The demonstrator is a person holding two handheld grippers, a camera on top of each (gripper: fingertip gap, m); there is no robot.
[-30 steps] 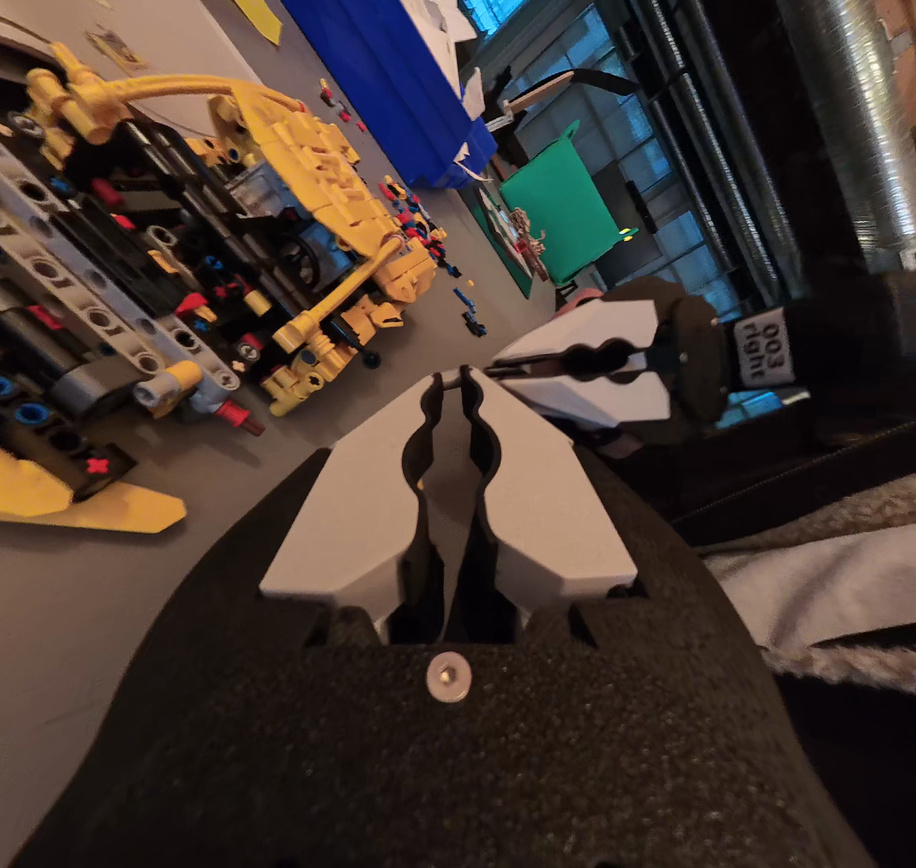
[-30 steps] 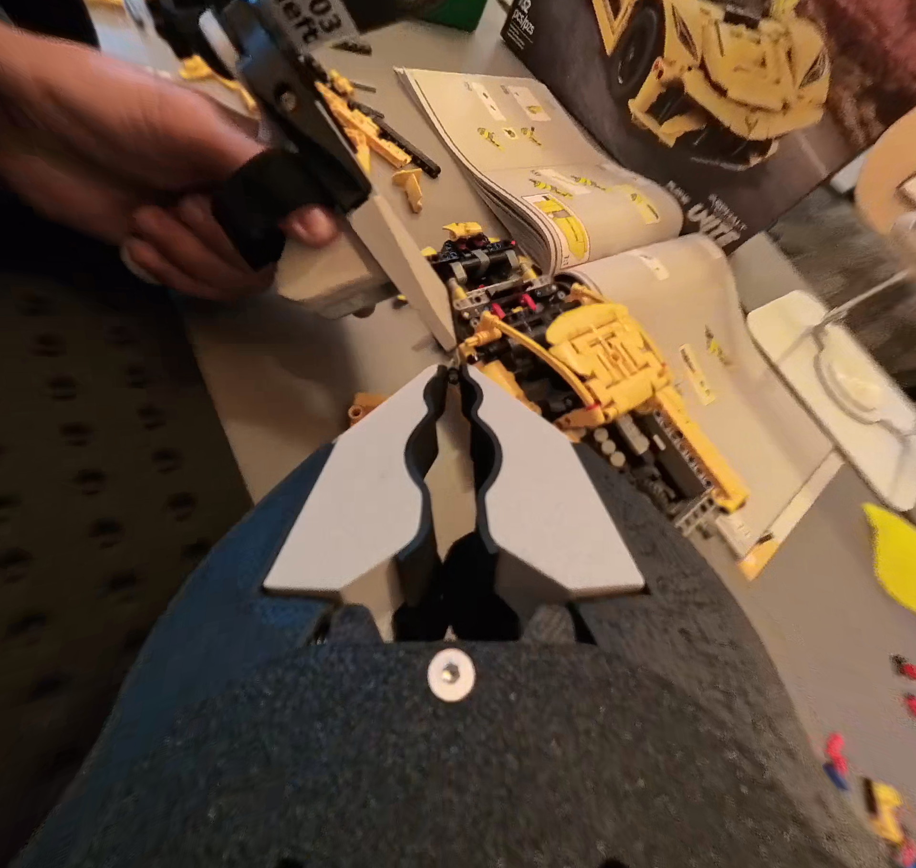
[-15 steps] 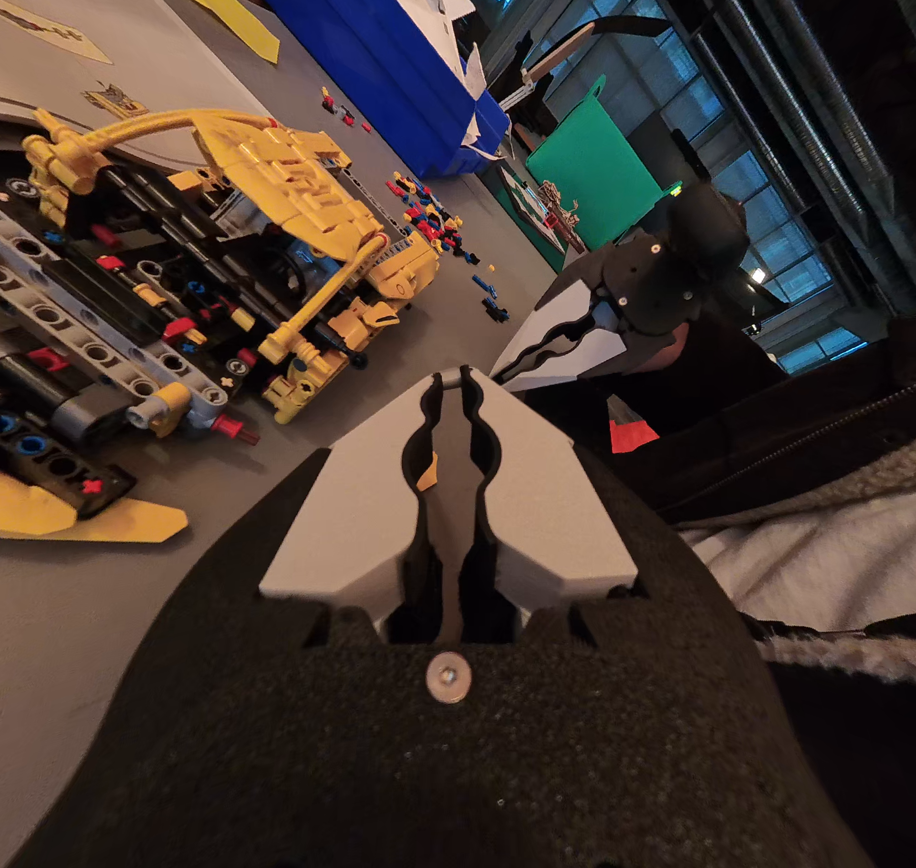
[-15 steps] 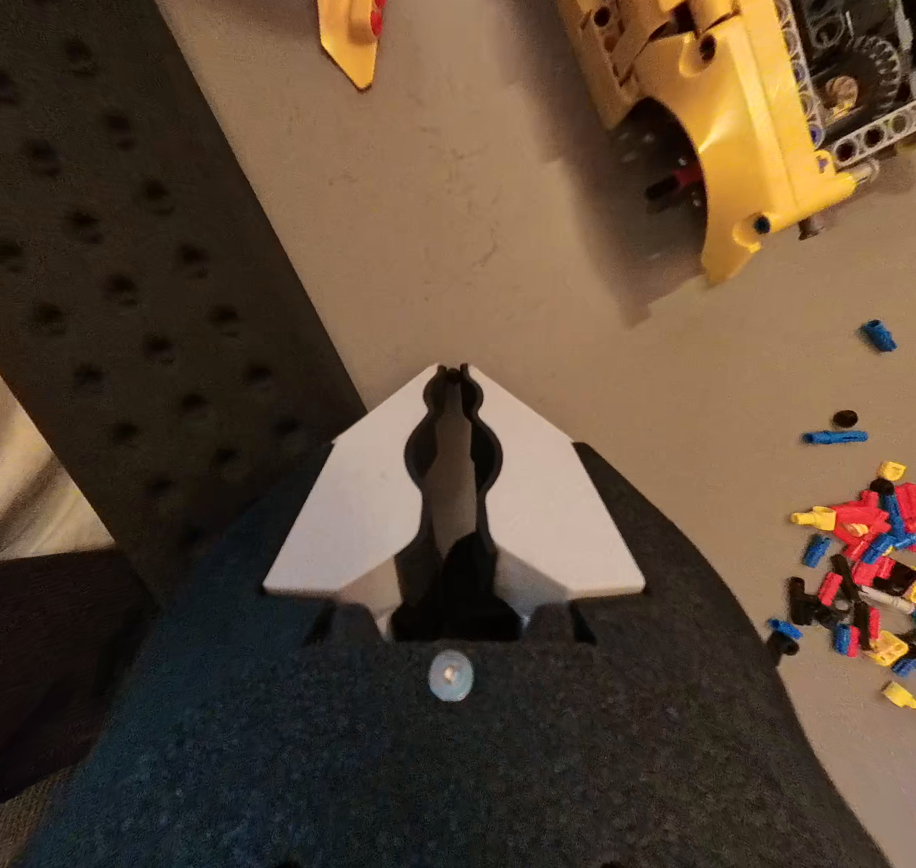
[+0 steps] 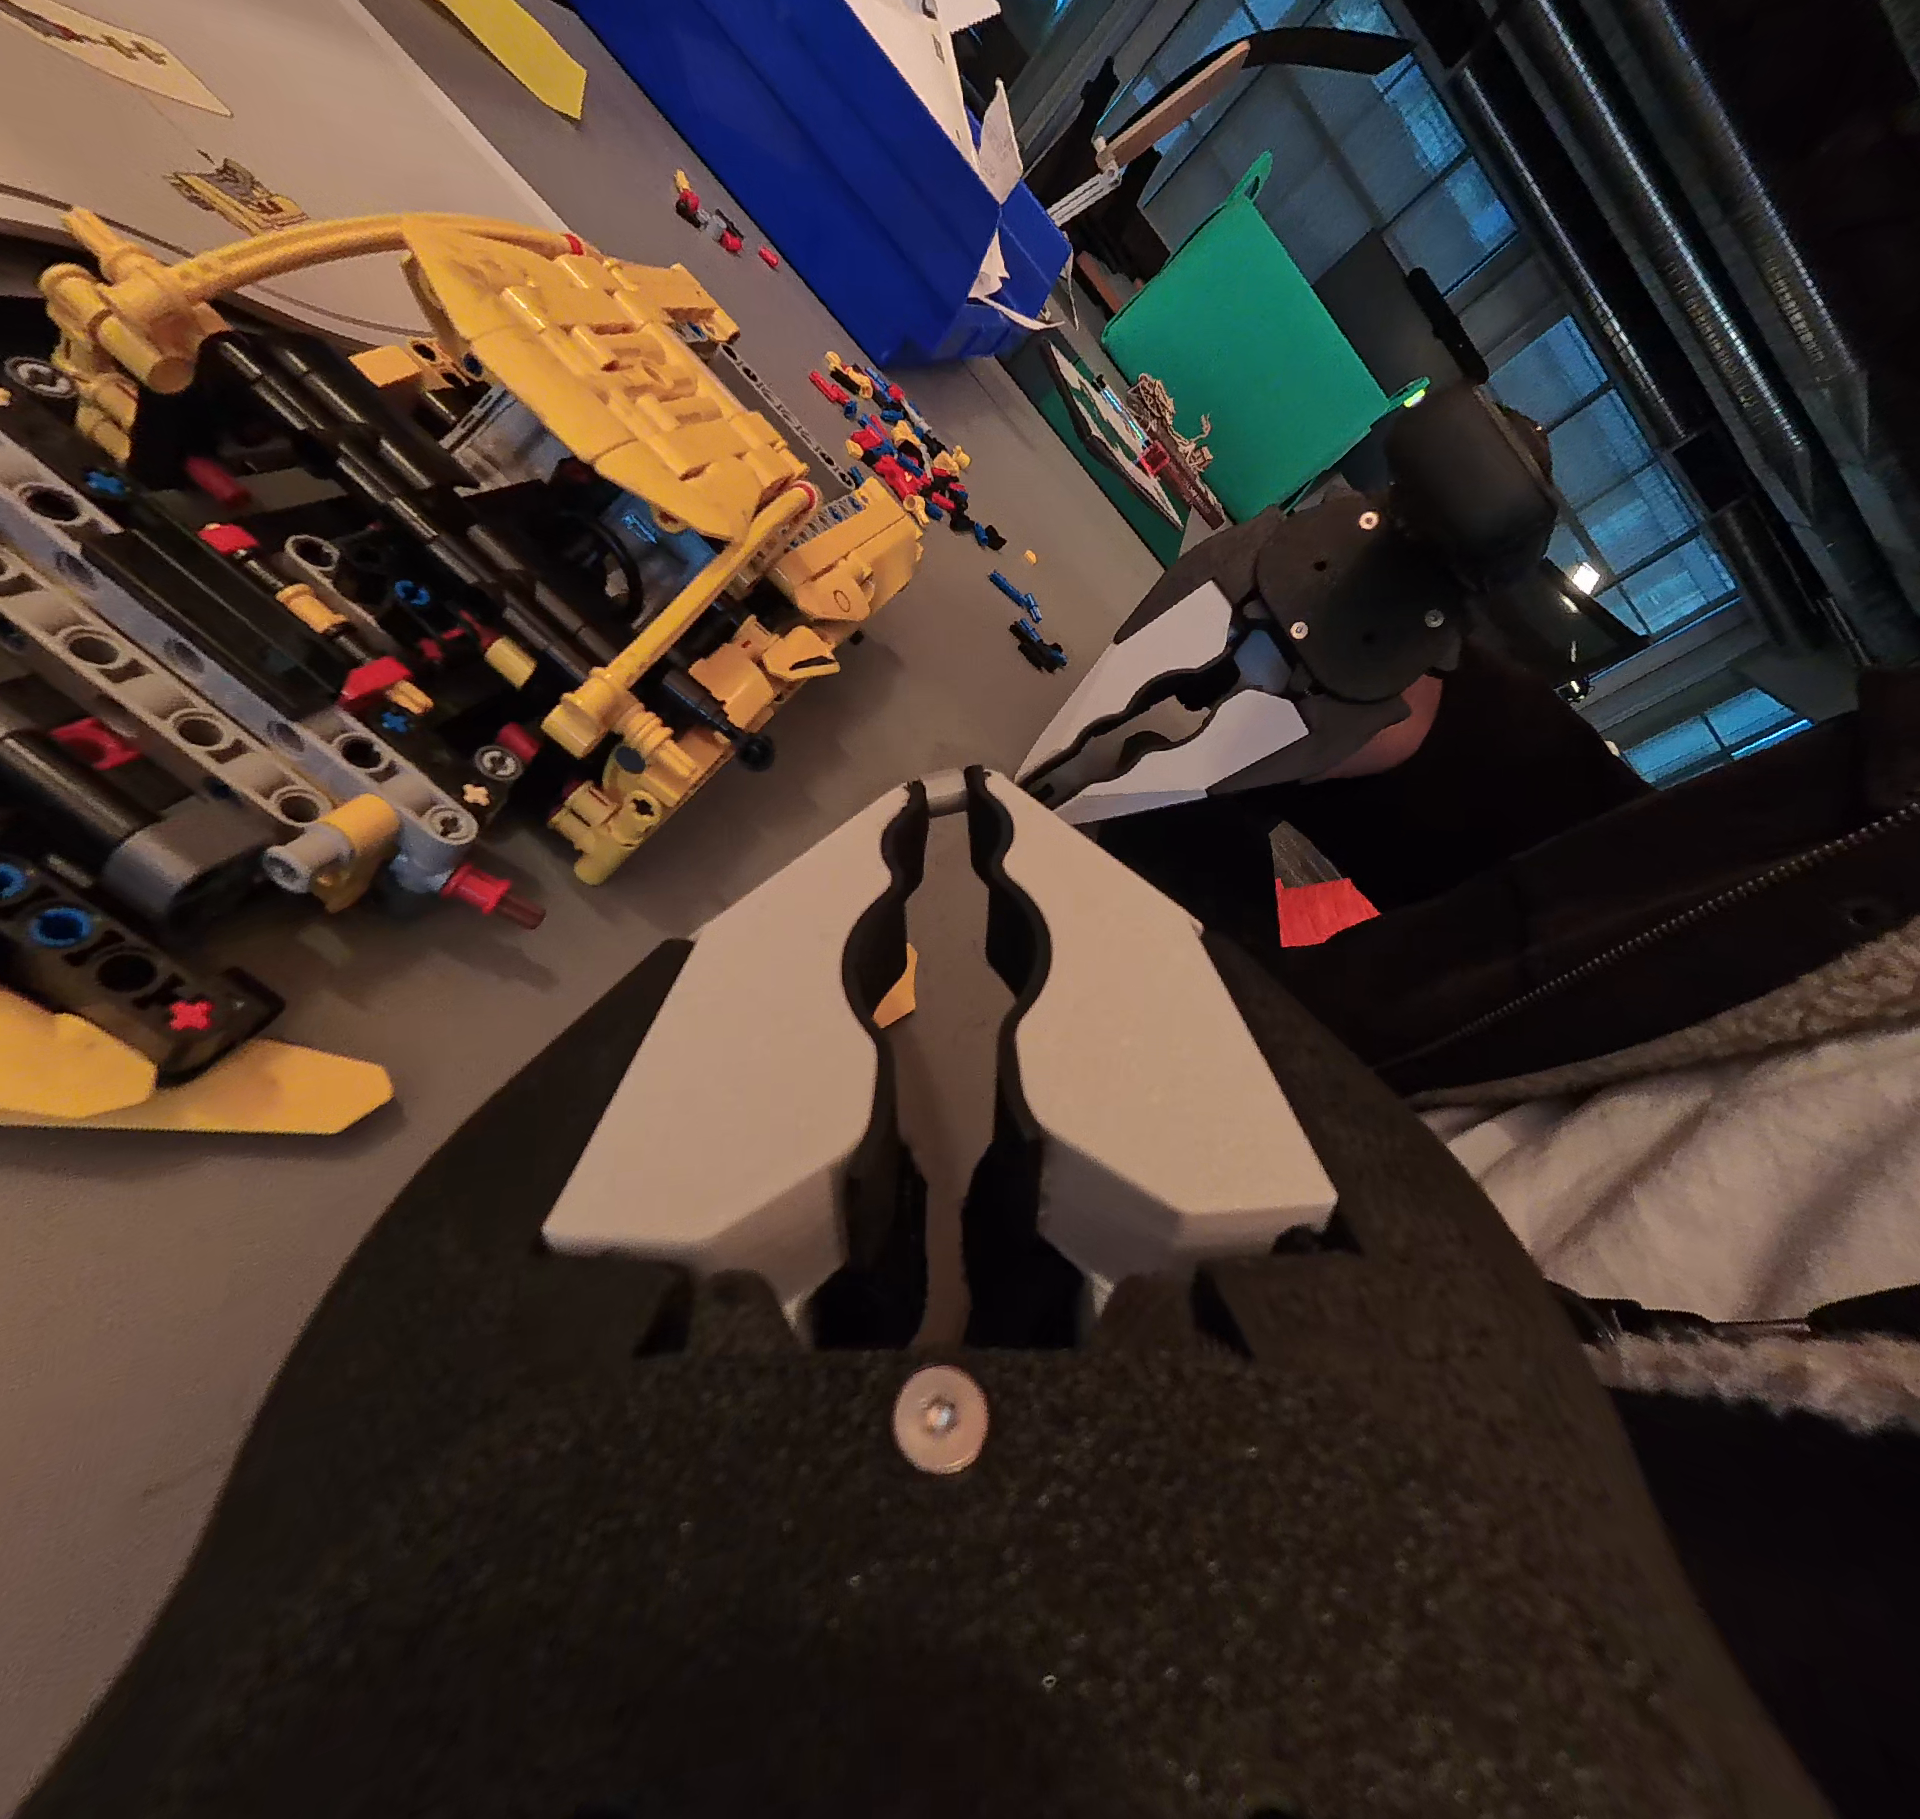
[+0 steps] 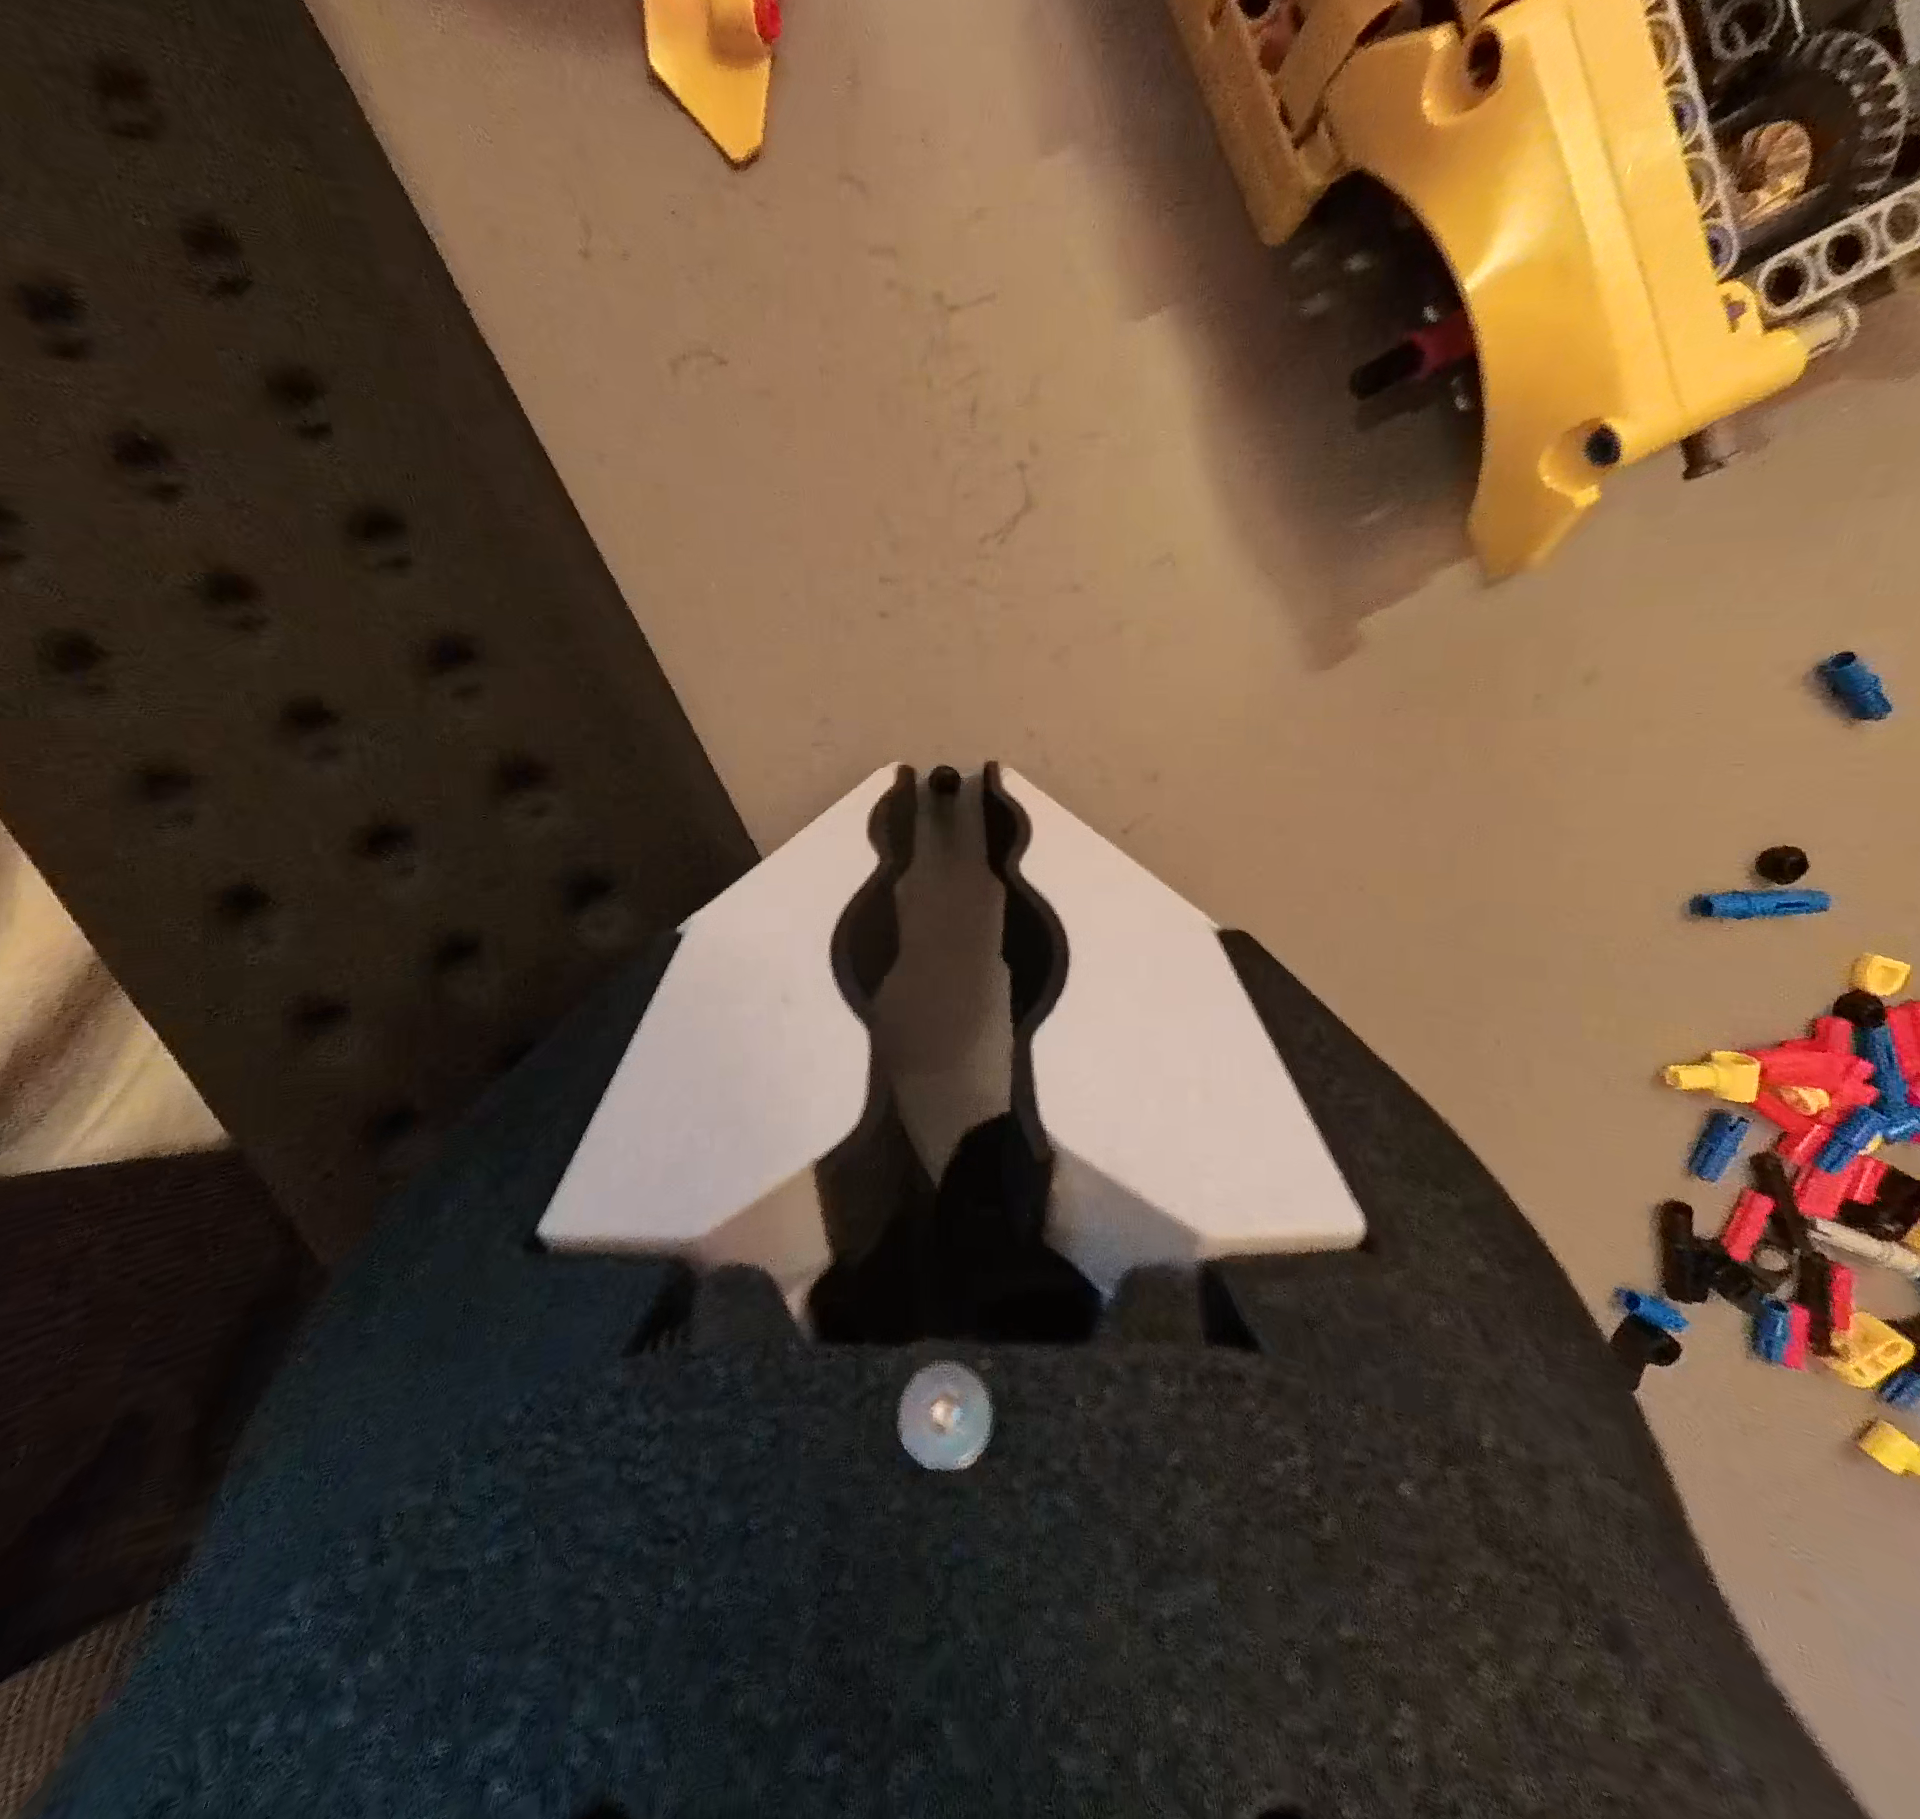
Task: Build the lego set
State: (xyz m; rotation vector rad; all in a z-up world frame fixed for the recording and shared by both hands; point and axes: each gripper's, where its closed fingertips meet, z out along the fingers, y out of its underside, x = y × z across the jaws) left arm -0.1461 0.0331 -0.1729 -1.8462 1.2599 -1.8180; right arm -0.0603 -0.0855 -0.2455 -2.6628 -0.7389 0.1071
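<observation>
Lego car [image 5: 582, 398] sits part-built on the grey table [image 6: 935, 419]: yellow body panels on, grey and black frame still bare. A loose yellow panel [image 6: 717, 24] and a pile of small pieces [image 6: 1808, 1146] lie unused, so I judge much remains. Left gripper [image 5: 943, 793] pinches what looks like a small grey piece [image 5: 945, 790]. Right gripper [image 6: 942, 782], narrowly parted, straddles a black pin [image 6: 942, 780] without clamping it; no brand or writing is legible.
</observation>
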